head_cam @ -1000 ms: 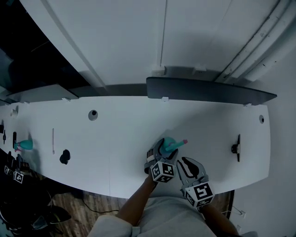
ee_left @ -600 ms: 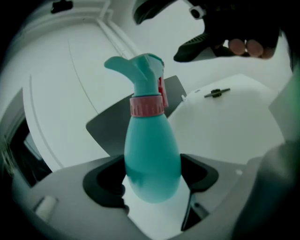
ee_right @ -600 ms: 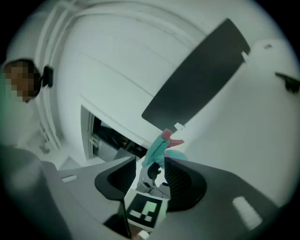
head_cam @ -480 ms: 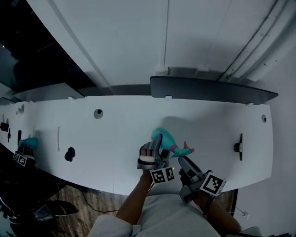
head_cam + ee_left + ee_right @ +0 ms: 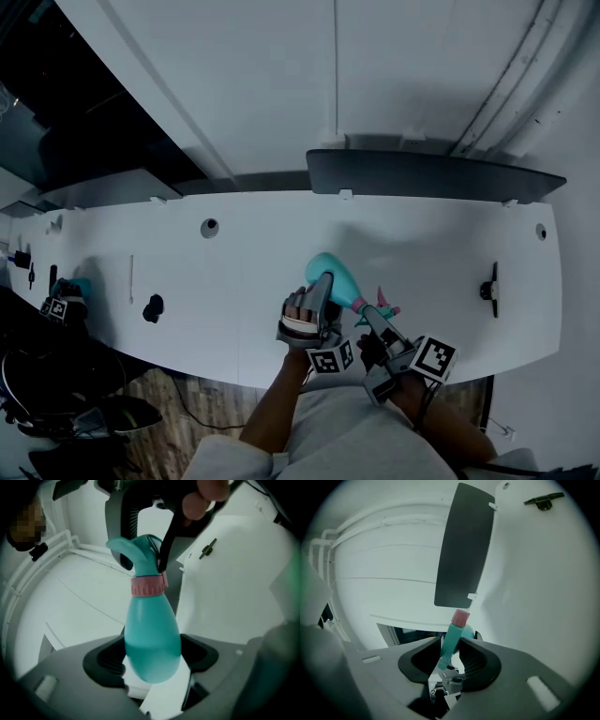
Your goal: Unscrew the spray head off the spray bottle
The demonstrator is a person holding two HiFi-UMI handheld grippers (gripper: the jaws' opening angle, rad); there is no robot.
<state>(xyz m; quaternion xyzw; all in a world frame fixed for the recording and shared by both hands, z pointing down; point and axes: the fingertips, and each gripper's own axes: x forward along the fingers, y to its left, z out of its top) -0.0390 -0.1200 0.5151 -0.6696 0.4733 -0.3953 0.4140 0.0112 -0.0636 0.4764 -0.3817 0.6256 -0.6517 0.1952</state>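
A smooth, pear-shaped teal plastic spray bottle (image 5: 152, 639) is held above the front edge of a flat white worktop (image 5: 253, 253). The left claw (image 5: 152, 660) is clamped round its rounded belly. A ribbed pink collar (image 5: 149, 586) joins the teal spray head (image 5: 140, 550), whose slim, pink-tipped nozzle (image 5: 460, 617) sits pinched in the right claw (image 5: 450, 656), its jaws having just been closing.
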